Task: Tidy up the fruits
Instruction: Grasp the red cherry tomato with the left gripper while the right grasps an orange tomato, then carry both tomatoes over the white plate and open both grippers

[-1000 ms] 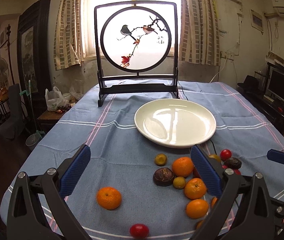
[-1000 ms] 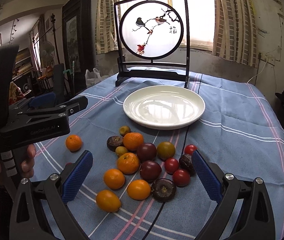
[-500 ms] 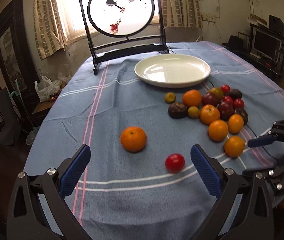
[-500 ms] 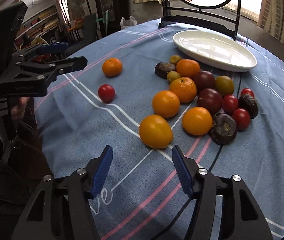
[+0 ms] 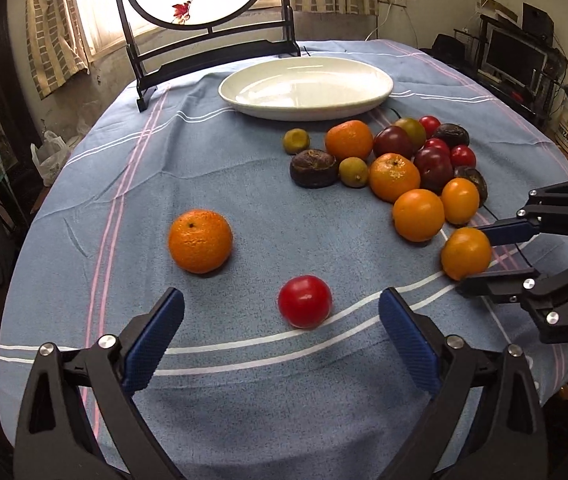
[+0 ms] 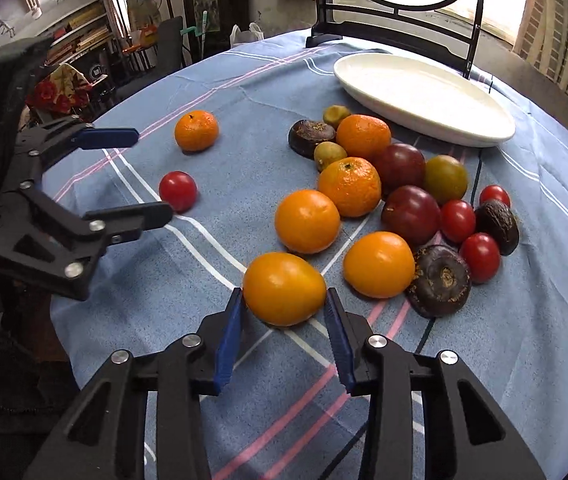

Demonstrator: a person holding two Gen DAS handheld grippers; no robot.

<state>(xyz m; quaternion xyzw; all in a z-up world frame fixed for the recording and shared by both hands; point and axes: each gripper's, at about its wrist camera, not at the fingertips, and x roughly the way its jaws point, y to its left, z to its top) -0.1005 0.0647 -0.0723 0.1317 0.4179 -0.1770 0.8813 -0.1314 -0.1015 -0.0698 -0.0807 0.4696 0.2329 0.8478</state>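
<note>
My right gripper (image 6: 284,300) has its blue pads against both sides of a smooth yellow-orange fruit (image 6: 284,286) on the blue cloth, at the near edge of the fruit pile; its jaws are closing. The left wrist view shows this grip from the side, right gripper (image 5: 473,257) around the fruit (image 5: 464,252). My left gripper (image 5: 280,298) stands wide, jaws closing, with a red tomato (image 5: 304,306) just ahead between its fingers, untouched. A lone mandarin (image 5: 200,240) lies to its left. The white plate (image 5: 372,92) sits empty behind the pile.
The pile holds several oranges (image 6: 308,220), dark plums (image 6: 412,214), red tomatoes (image 6: 480,256), brown passion fruits (image 6: 440,280) and small green fruits (image 6: 328,156). A black framed round screen (image 5: 204,44) stands behind the plate. A dark cable (image 6: 424,340) runs under the pile.
Both grippers sank toward the cloth and tilted down. The right jaws narrowed onto the yellow-orange fruit. The left gripper came closer to the red tomato and narrowed slightly.
</note>
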